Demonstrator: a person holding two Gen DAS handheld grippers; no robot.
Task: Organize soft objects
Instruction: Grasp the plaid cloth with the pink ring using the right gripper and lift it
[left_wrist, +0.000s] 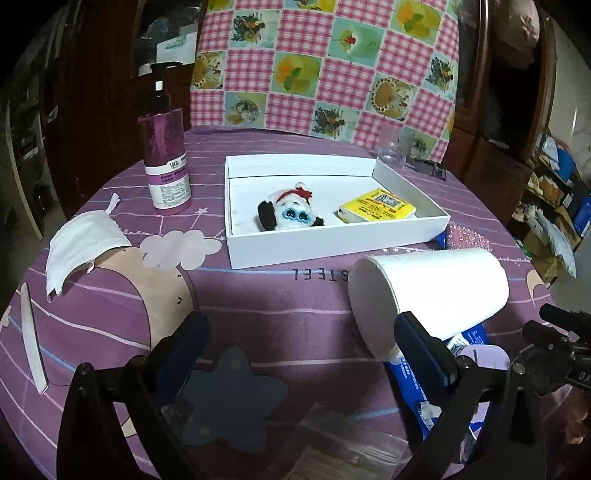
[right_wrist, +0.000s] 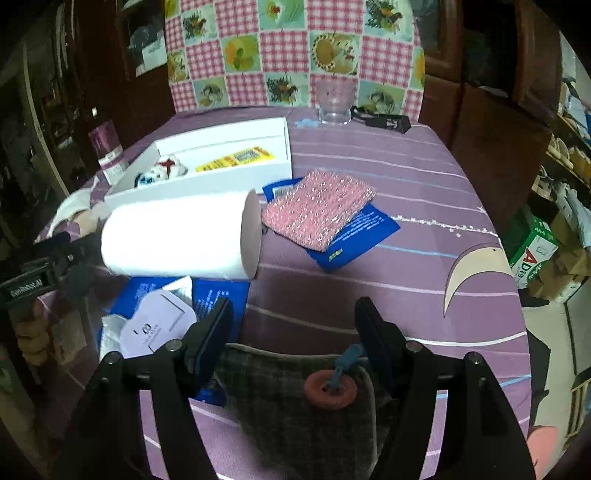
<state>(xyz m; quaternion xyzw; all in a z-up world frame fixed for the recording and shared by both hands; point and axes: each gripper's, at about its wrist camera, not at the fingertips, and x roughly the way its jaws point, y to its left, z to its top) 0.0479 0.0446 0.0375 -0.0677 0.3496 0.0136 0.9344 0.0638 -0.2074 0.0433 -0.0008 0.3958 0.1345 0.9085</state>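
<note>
Beside the white cardboard tray, the left gripper gapes empty; the right gripper straddles a plaid fabric pouch, unclenched. Closing may snag its red button.

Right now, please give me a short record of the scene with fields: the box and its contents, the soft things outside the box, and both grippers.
box: white tray, open, on the purple tablecloth
in box: panda plush and yellow packet, apart
outside box: paper roll lying on its side; white face mask; pink sponge cloth; plaid pouch
left gripper: open, empty
right gripper: open, above the plaid pouch, no grip visible
</note>
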